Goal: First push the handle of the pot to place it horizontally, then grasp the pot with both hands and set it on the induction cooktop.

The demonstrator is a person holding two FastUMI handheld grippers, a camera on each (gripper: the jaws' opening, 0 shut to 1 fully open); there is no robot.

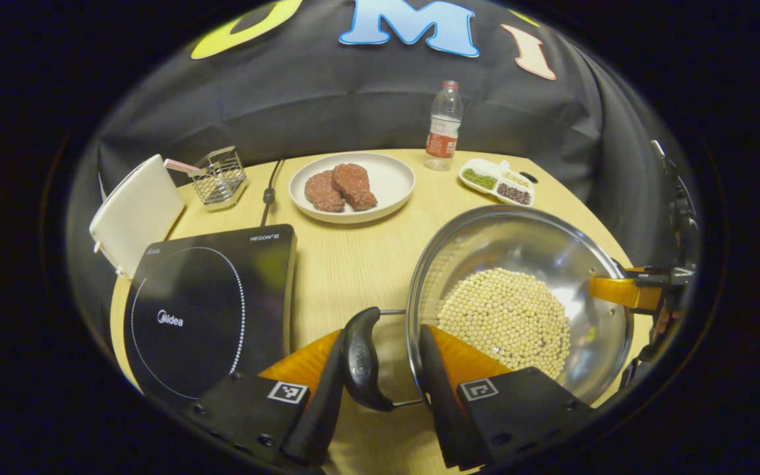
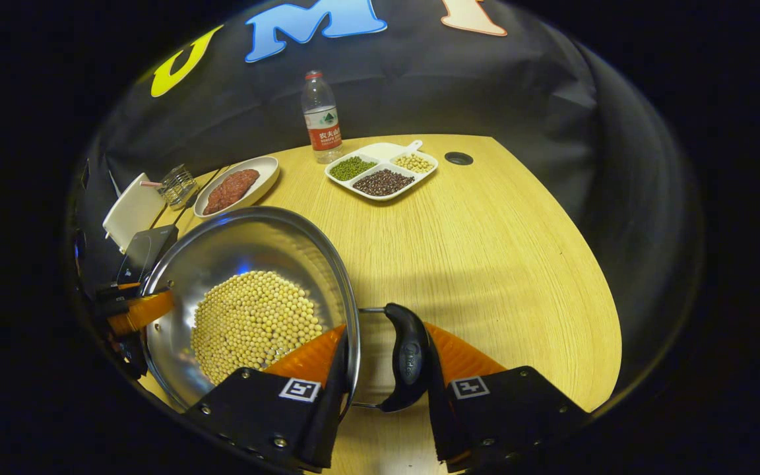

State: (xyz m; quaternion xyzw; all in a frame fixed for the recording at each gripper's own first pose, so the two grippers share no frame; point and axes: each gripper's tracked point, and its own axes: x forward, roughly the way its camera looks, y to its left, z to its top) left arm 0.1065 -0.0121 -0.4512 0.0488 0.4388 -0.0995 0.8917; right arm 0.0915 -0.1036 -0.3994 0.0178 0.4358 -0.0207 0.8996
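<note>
Left gripper view, left to right: white board [image 1: 137, 212] propped at the table [image 1: 360, 264] edge, wire rack [image 1: 220, 177] beside it, black induction cooktop [image 1: 208, 310] flat on the wood with nothing on it. White plate [image 1: 393, 178] behind holds two raw meat patties [image 1: 340, 188]. Left gripper [image 1: 380, 369] straddles the pot's near side: one finger outside the black side handle [image 1: 360, 359], the other inside the rim, so handle and pot wall sit between them; real squeeze unclear, cannot tell. Steel pot [image 1: 485, 244] just right of the cooktop, not on it, holds soybeans [image 1: 505, 320]. Water bottle [image 1: 444, 126] and divided dish [image 1: 497, 181] with green, dark and pale beans at the back. Right gripper's finger hooks the far rim at right edge

Right gripper view: pot [image 2: 248, 237] at left, beans [image 2: 254, 326] inside, plate with meat [image 2: 231, 186] behind it. Right gripper [image 2: 386, 373] brackets rim and the other side handle [image 2: 410, 359] the same way; pinch unclear. Bottle [image 2: 320, 119], divided dish [image 2: 380, 170] farther back
</note>
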